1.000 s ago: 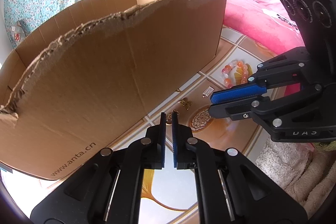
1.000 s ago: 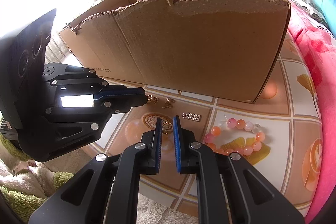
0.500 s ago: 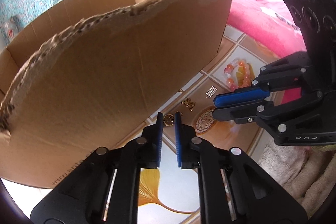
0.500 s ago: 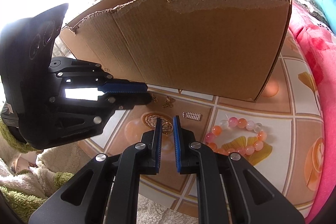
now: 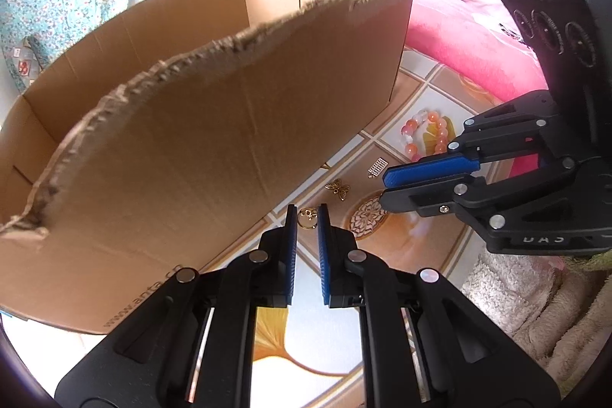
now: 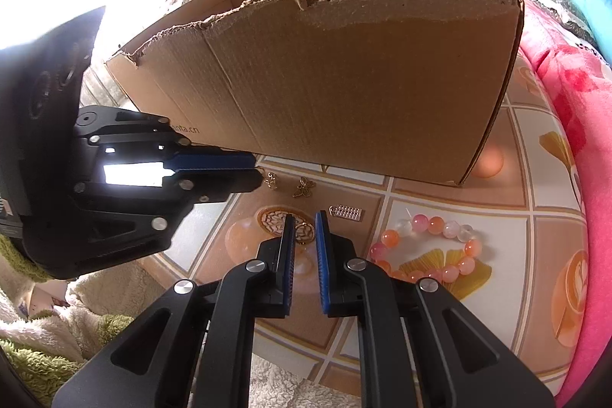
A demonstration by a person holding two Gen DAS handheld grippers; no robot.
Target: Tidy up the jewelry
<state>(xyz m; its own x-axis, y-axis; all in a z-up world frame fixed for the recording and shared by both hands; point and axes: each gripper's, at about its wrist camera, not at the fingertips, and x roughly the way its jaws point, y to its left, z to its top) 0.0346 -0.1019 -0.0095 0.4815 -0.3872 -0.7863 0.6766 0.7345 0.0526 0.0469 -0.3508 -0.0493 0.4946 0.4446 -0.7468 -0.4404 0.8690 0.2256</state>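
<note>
Both wrist fisheyes look steeply down, close over the tiled tabletop [image 5: 386, 144]. The left view faces right-forward, the right view left-forward. Both show the cardboard box [image 5: 214, 125], bead bracelet [image 6: 432, 243], butterfly charm [image 5: 338, 189] and each other's gripper.

Patterned tabletop [image 6: 440, 195]: cardboard box [image 6: 344, 83], bead bracelet [image 6: 432, 247], charms [image 6: 304, 187].
</note>
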